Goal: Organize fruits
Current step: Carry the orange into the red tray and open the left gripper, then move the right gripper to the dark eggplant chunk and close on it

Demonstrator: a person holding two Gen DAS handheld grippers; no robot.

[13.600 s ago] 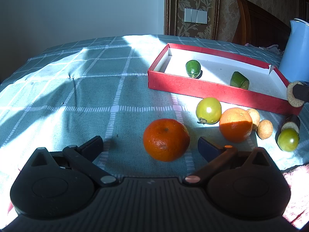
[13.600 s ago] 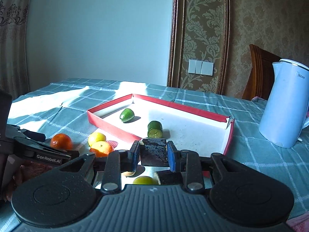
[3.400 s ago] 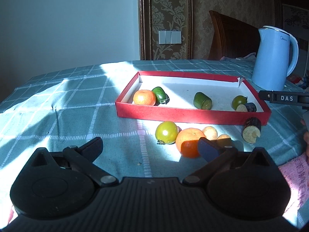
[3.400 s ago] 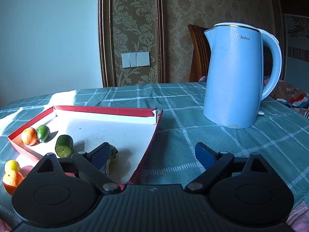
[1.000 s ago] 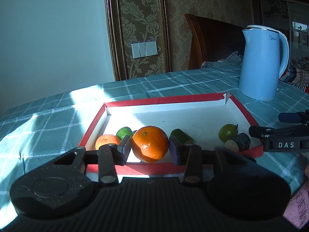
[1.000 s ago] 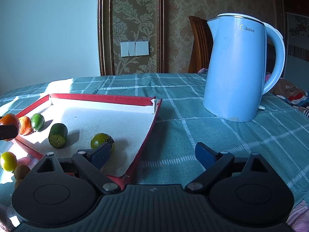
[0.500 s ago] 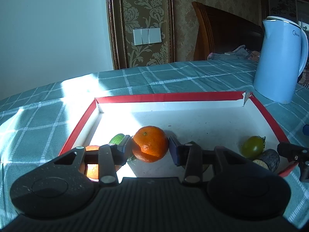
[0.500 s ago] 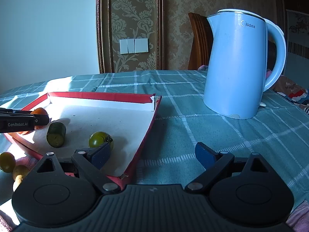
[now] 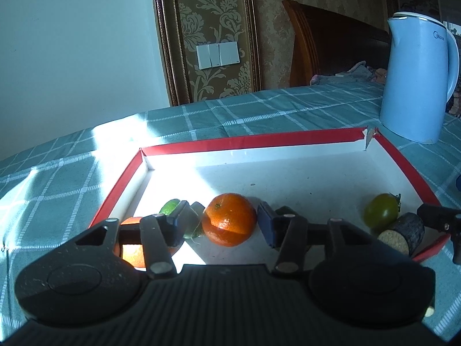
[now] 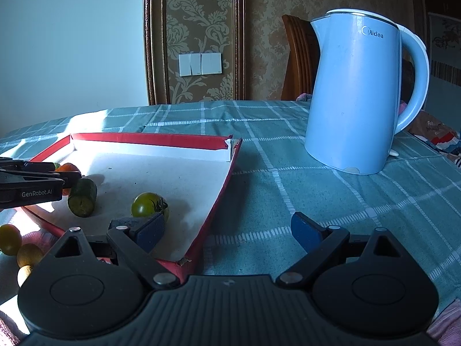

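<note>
A red-rimmed white tray lies on the checked tablecloth. An orange rests on the tray floor between the pads of my left gripper, whose jaws are opening; a gap shows on each side of the fruit. Behind the left finger are a lime and a second orange. A green tomato and a dark cut piece sit at the tray's right. My right gripper stands open and empty over the tray's near right corner. A cucumber piece lies left of the tomato.
A light blue kettle stands on the cloth right of the tray. Outside the tray's near left edge lie a yellow-green tomato and small brown fruits. A wooden chair back is beyond the table.
My left gripper carried the orange forward and down into the tray, then its jaws spread off it. The right gripper has stayed where it was.
</note>
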